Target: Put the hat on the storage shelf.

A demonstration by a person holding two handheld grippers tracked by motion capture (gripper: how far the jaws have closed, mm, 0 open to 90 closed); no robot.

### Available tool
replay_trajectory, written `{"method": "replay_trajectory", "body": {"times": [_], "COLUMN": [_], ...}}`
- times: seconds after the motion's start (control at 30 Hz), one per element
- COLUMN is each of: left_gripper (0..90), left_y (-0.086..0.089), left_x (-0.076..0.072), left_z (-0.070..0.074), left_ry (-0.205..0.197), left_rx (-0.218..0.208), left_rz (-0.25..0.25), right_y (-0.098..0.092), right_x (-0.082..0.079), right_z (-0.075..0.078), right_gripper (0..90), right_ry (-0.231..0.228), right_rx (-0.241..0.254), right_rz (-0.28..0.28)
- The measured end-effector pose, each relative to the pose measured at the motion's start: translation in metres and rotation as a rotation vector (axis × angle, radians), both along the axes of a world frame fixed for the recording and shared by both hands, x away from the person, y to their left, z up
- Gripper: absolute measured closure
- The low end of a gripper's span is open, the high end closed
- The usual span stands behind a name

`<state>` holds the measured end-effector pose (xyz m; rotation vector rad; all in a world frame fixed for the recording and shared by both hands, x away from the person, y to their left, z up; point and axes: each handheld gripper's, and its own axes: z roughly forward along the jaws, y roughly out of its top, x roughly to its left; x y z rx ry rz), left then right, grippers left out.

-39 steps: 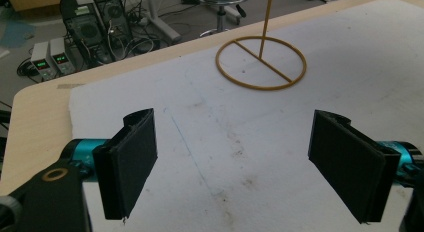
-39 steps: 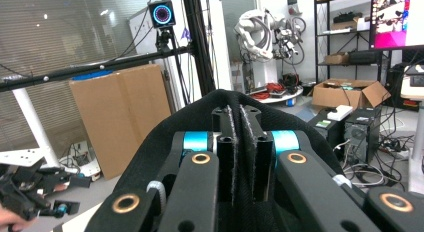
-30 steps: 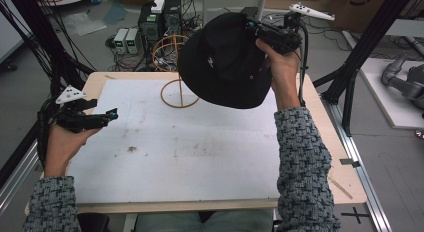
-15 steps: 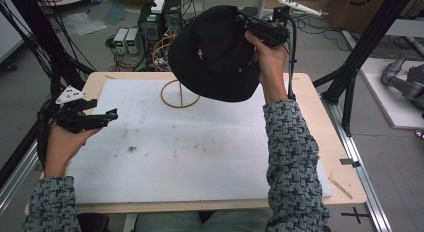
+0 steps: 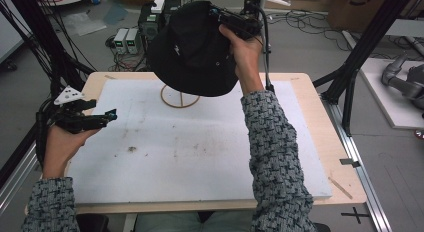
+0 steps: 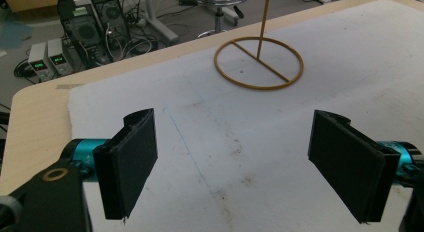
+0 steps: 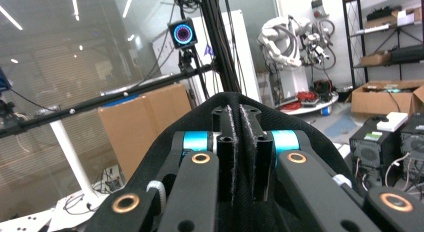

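A black bucket hat (image 5: 192, 49) hangs in the air above the far side of the table, held by its brim in my right gripper (image 5: 220, 19), which is shut on it. In the right gripper view the two jaws pinch the hat's black fabric (image 7: 235, 142) between them. Under the hat stands a thin wooden hat stand; its ring base (image 5: 172, 99) (image 6: 259, 63) rests on the white mat and its upright rod (image 6: 264, 22) rises from the middle. My left gripper (image 5: 107, 117) (image 6: 240, 164) hovers open over the mat's left edge, nothing between its jaws.
A white mat (image 5: 200, 142) with a few dark stains covers the wooden table (image 5: 320, 122). Behind the table, on the floor, are electronics boxes (image 5: 127, 39) and cables. Black frame posts (image 5: 360, 57) stand at the right and left.
My right gripper has carried the hat leftward and slightly up, so it now hangs over the stand. The left gripper has stayed put.
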<state>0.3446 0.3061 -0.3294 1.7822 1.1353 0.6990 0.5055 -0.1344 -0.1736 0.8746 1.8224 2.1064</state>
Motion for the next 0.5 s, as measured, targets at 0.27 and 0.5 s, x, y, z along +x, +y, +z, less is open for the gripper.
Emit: {"method": "replay_trajectory", "body": {"times": [0.27,0.5], "left_gripper": [20.0,20.0], "left_y": [0.002,0.003], "left_x": [-0.002,-0.004], "left_z": [0.001,0.000], "left_ry": [-0.004,-0.004], "left_rx": [-0.002,-0.007], "left_rz": [-0.004,-0.006], "right_y": [0.029,0.044], "right_x": [0.019,0.037], "right_z": [-0.008,-0.024], "right_gripper": [86.7,86.7], "right_ry": [0.014,0.053], "right_rx": [-0.023,-0.036], "right_rz": [-0.009,-0.028]}}
